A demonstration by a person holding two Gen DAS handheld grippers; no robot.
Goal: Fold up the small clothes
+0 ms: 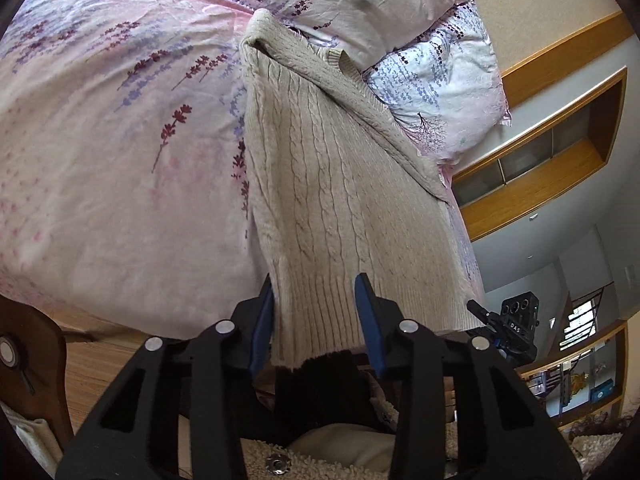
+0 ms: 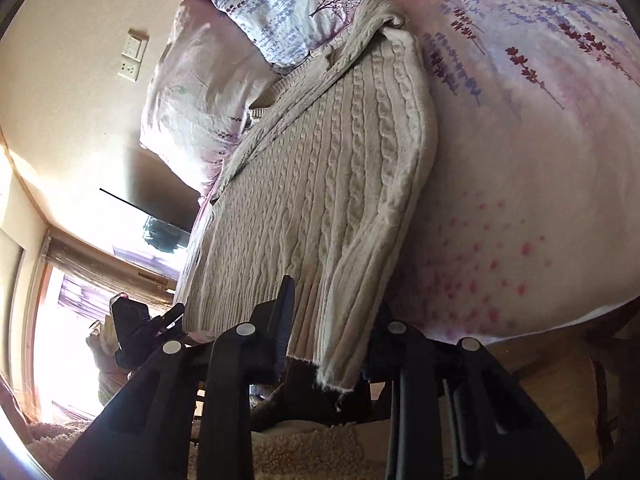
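A beige cable-knit sweater [image 1: 340, 184] lies lengthwise on the bed, sleeves folded in, its ribbed hem hanging over the near edge. My left gripper [image 1: 316, 292] is open, its blue fingers [image 1: 370, 312] on either side of one hem corner. In the right wrist view the sweater [image 2: 320, 184] runs away from me, and my right gripper [image 2: 332, 312] is open around the other hem corner and the folded sleeve cuff. My right gripper also shows in the left wrist view [image 1: 504, 324], and the left one in the right wrist view [image 2: 140, 328].
The bed has a pink floral duvet [image 1: 112, 140] with pillows [image 1: 440, 80] at its head. A wooden chair [image 1: 32, 364] stands at the left. Wooden shelving [image 1: 560, 152] lines the wall. A bright window [image 2: 52, 312] is at the left of the right view.
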